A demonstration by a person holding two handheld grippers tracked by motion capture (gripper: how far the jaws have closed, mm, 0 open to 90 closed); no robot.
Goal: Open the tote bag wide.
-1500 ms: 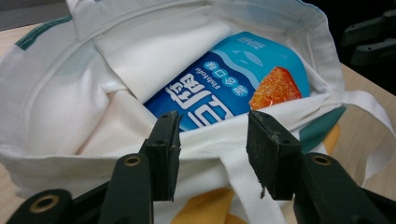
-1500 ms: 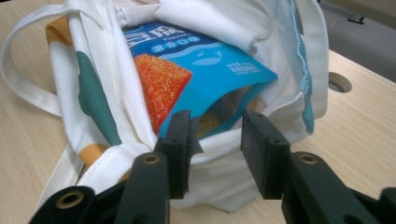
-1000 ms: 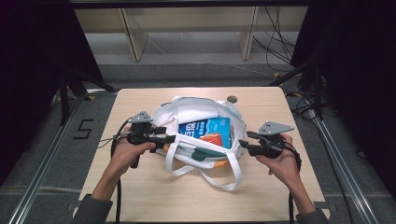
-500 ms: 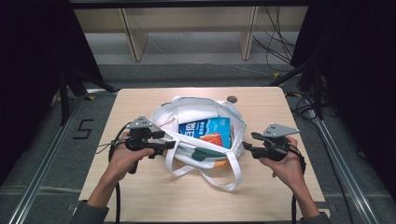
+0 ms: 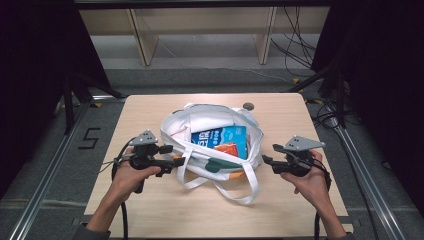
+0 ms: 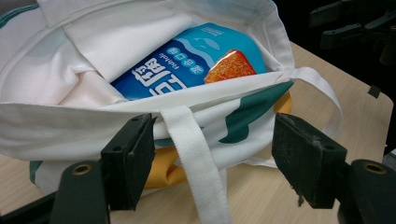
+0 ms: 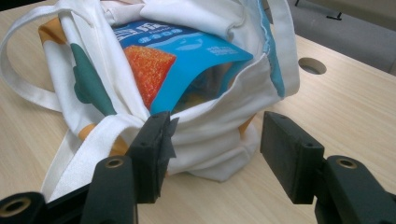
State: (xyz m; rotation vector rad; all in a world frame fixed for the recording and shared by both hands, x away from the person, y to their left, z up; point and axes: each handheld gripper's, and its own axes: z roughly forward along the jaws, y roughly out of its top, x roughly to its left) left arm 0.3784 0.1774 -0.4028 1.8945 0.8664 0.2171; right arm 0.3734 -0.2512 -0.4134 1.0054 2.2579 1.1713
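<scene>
A white tote bag [image 5: 200, 122] with green and yellow print lies open in the middle of the wooden table [image 5: 145, 110]. A blue snack packet [image 5: 220, 137] with an orange picture lies inside it. My left gripper [image 5: 172, 155] is at the bag's left side and stands open. In the left gripper view, the bag's rim [image 6: 140, 105] and a white handle strap [image 6: 191, 149] lie between the jaws of my left gripper [image 6: 212, 135]. My right gripper [image 5: 269, 162] is open just off the bag's right side, its jaws [image 7: 217, 126] facing the bag's corner [image 7: 215, 140] without touching it.
The bag's two long handles [image 5: 235, 192] loop toward the table's front edge. A round hole [image 5: 248, 106] sits in the tabletop behind the bag. Bare wood lies to either side. Beyond the table stand wooden shelf legs [image 5: 142, 40] and floor cables [image 5: 295, 50].
Both grippers have drawn outward from the bag's sides, the left one leftward and the right one rightward. The bag has settled slightly wider.
</scene>
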